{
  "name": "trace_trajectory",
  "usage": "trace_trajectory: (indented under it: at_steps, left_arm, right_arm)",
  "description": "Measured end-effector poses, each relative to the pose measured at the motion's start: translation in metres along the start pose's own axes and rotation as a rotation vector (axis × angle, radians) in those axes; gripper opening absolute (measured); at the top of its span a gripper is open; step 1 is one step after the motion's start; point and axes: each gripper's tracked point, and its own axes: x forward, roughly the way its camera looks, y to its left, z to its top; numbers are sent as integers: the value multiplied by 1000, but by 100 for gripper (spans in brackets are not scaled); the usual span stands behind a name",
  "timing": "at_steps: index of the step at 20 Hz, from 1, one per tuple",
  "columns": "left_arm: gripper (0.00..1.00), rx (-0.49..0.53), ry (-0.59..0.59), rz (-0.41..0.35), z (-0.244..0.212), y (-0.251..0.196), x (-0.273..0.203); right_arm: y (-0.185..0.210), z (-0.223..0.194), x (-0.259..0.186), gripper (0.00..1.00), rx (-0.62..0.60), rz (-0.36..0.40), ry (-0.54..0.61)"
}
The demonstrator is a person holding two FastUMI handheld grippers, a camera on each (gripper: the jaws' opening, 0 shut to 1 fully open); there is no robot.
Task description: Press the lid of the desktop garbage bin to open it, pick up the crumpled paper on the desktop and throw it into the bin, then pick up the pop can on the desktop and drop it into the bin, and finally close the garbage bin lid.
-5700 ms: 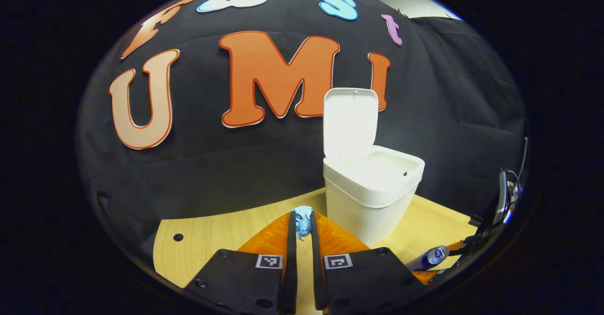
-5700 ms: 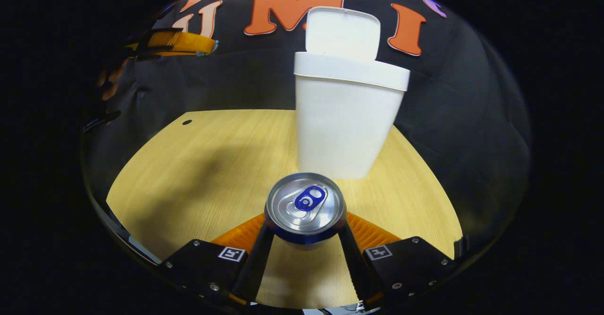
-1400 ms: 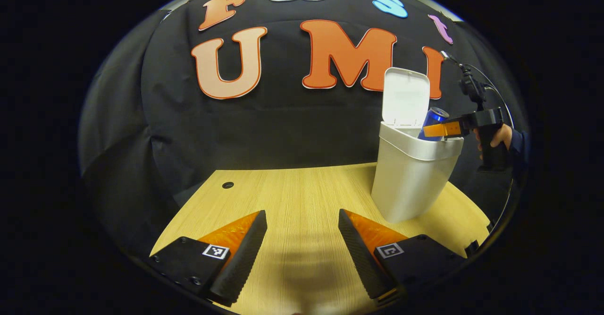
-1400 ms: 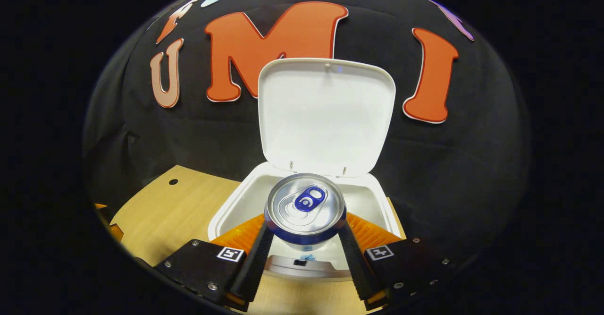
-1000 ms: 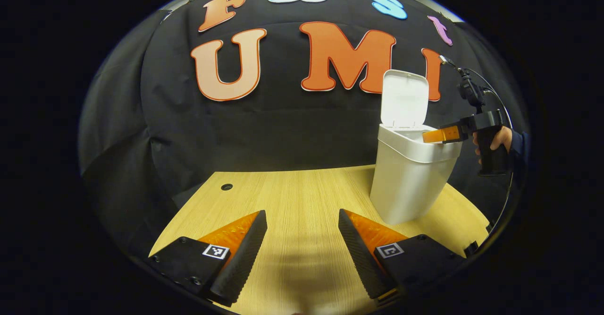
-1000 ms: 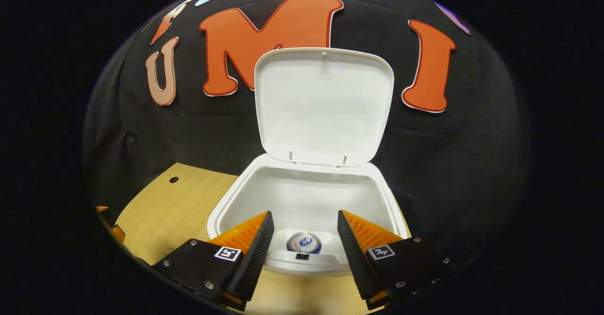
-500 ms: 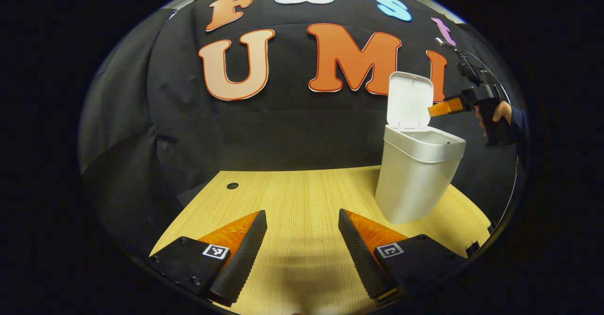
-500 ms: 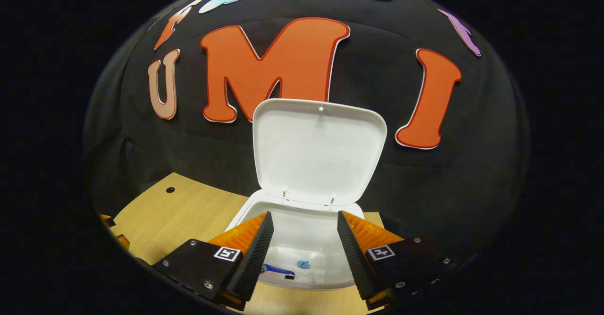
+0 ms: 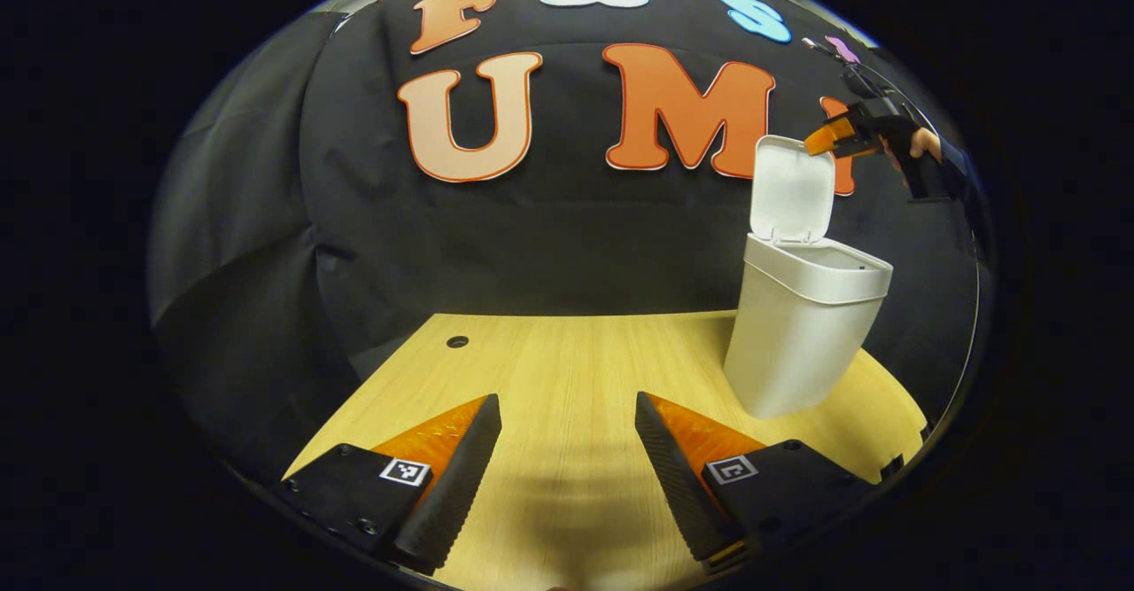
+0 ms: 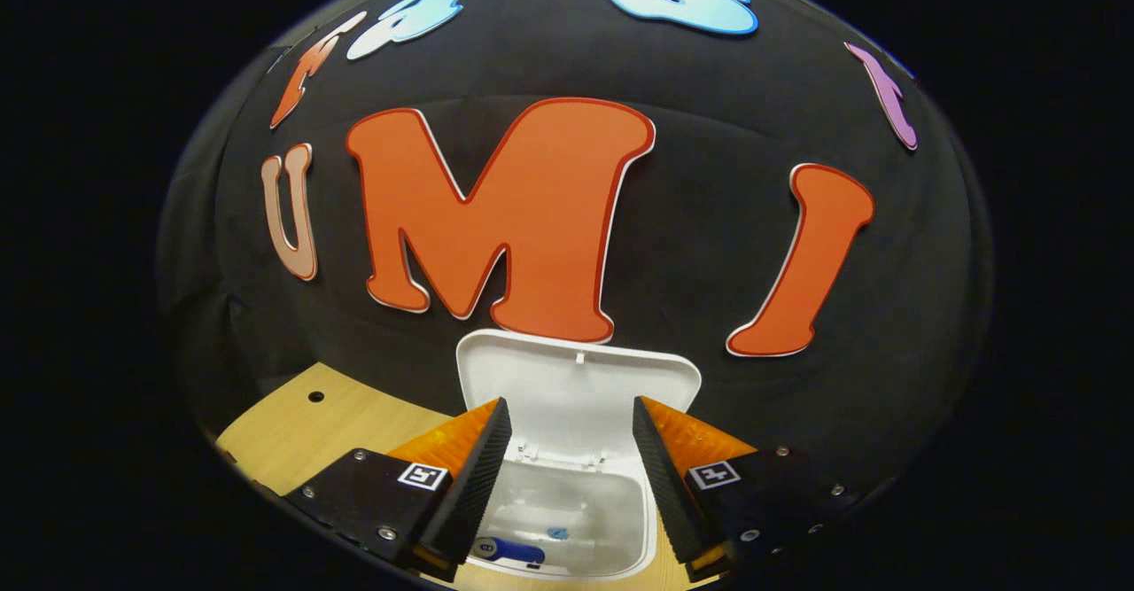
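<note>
The right gripper (image 10: 567, 476) hangs high above the garbage bin (image 10: 567, 511), its fingers spread wide with nothing between them; in the left gripper view it appears far off at the upper right (image 9: 819, 139), close to the top edge of the raised lid (image 9: 791, 190), held by a hand (image 9: 921, 143). The left gripper (image 9: 567, 471) sits low over the near part of the wooden desktop (image 9: 567, 369), its fingers also wide apart and empty.

The desktop runs from the near fingers out to the black cloth wall (image 9: 354, 219), with a small round hole (image 9: 457, 341) at its far left. The white bin (image 9: 806, 334) stands on the right side of the desktop, its lid upright at the far edge of the rim. Seen from above in the right gripper view, the lid (image 10: 576, 387) stands open and the bin's inside is visible: the blue pop can (image 10: 507, 549) lies on its side at the bottom, and the small blue crumpled paper (image 10: 558, 533) rests just right of it.
</note>
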Motion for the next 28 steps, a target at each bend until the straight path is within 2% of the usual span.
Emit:
trace_trajectory:
  at_steps: [5,9,13,17,21,22,28]
  left_arm:
    - [97,-24,16,54,-8,20,-3]
    - [97,-29,18,82,-9,28,-4]
    - [97,-27,23,88,-11,31,-3]
    - [97,-16,21,64,-9,25,-1]
    - [97,-1,11,23,-5,17,2]
    - [97,4,9,15,-6,16,2]
    - [97,14,32,-35,-16,14,2]
  right_arm:
    - [-4,40,22,83,-16,-12,-63]
    - [-8,44,51,83,12,-20,-39]
    - [-7,28,61,84,89,2,24]
    - [-3,15,42,83,112,30,46]
    - [5,-26,19,80,101,50,140]
    - [8,-36,15,83,93,55,156]
    - [13,-86,-18,83,91,39,230]
